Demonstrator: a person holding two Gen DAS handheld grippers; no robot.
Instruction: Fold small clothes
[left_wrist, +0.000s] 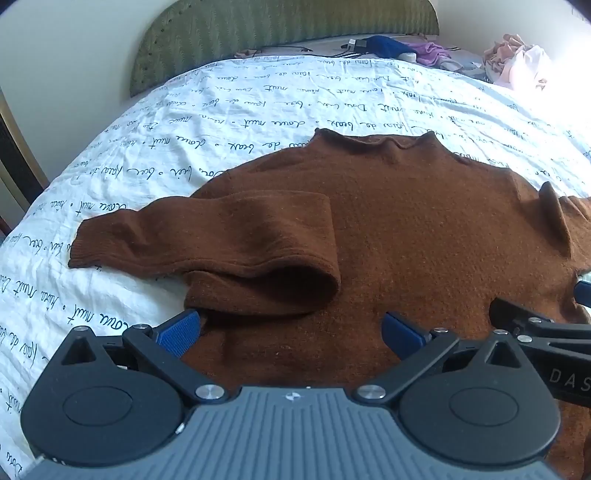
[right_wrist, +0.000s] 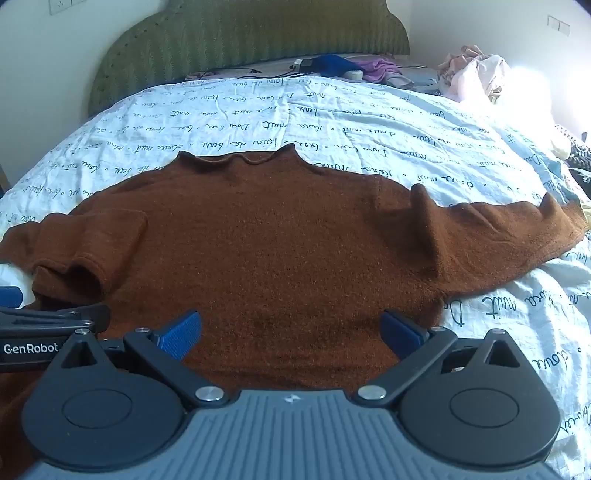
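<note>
A brown sweater (right_wrist: 280, 236) lies flat on the bed (right_wrist: 369, 122), one sleeve (left_wrist: 207, 236) folded across its body. Above its lower part, the left hand-held gripper (left_wrist: 291, 332) and right hand-held gripper (right_wrist: 291, 332) both hover with jaws wide apart, gripping nothing.

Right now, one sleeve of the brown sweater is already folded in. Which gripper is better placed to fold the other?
The right gripper. The outstretched sleeve lies flat on its side of the brown sweater, and its jaws are open. The left gripper sits by the folded sleeve.
</note>
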